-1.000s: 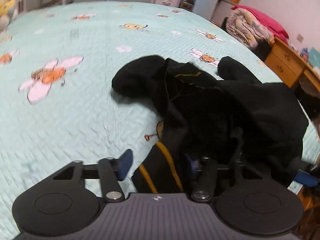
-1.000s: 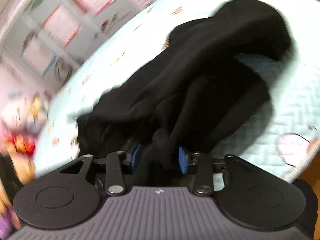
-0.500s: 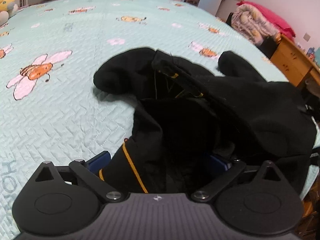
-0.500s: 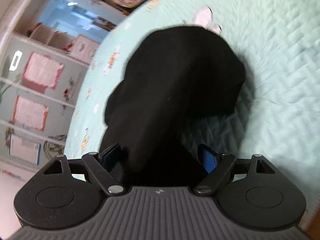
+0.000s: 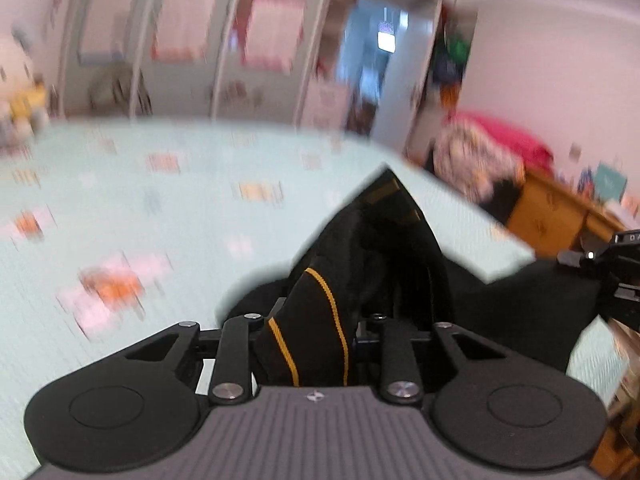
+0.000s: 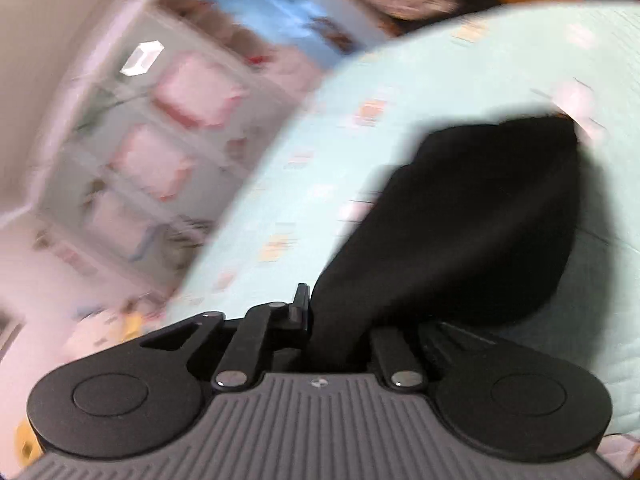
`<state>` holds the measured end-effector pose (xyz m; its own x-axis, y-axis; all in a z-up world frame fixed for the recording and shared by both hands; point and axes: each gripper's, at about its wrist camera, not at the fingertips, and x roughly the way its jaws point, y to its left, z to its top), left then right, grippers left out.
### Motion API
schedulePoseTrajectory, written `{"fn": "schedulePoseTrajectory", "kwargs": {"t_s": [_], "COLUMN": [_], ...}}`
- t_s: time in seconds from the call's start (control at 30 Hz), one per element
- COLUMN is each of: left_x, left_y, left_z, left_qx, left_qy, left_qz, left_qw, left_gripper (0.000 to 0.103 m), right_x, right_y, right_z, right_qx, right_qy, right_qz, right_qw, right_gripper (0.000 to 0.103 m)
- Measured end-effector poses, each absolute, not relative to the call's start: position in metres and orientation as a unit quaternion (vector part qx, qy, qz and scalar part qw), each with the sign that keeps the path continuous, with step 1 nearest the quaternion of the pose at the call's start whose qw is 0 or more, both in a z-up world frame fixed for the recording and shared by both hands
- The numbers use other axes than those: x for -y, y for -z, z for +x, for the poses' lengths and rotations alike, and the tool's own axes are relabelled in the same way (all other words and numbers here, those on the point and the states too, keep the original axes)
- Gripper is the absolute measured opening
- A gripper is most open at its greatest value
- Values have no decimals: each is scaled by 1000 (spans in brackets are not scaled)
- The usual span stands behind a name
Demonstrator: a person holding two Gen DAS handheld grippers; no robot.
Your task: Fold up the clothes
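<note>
A black garment with thin orange stripes point(image 5: 320, 320) hangs lifted above the light green bedspread point(image 5: 140, 208). My left gripper point(image 5: 310, 336) is shut on its striped hem, the cloth bunched between the fingers. Seen from the right wrist, the same black garment point(image 6: 472, 216) stretches away over the bed, and my right gripper point(image 6: 340, 340) is shut on a fold of it. The other gripper's body point(image 5: 616, 272) shows at the right edge of the left wrist view, with black cloth spanning toward it. Both views are motion-blurred.
A white wardrobe with pink panels point(image 5: 180, 40) stands beyond the bed, an open doorway point(image 5: 380, 60) beside it. A wooden desk point(image 5: 560, 216) with piled bedding point(image 5: 488, 156) sits at the right. Soft toys point(image 5: 20, 112) rest at the far left.
Both grippers went from open around the garment to shut on it. They have risen and tilted up, lifting the black garment off the bed.
</note>
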<state>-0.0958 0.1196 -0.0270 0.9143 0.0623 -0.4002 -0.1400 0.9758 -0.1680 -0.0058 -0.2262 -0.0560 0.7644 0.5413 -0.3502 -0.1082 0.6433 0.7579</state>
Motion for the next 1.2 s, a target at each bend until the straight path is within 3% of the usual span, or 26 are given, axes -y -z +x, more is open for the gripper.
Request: {"fn": "schedulePoseTrajectory", "kwargs": {"t_s": [0.47,0.77,0.93,1.03,1.1,1.2], "left_x": [-226,-262,-275,-291,-304,-321], "left_y": [-158,-211,-164,-94,-41,23], "left_z": [-267,-323,-281,-240,-212,-212], "left_qx": [13,47,-31,-147,-240,-302], "left_qy": [-201,-289,-304,-297,-289,-287], "left_qz": [-37,-3,-3,-14,-35,-87], "left_qw": [979,956,952,943,926,905], "left_gripper": [27,28,33,41,42,39], "right_x": [63,-9,-50,-52,-51,-41], "right_y": [-158,-211,-164,-98,-50,20], "right_z": [-77,-93,-61,-45,-36,-28], "right_qx": [-183,-171,-218,-314,-383,-470], "right_qy": [-424,-506,-469,-422,-386,-344], "right_qz": [278,272,255,237,223,205], "right_qw": [842,800,817,817,809,787], "right_gripper": [7,7,8,20,38,40]}}
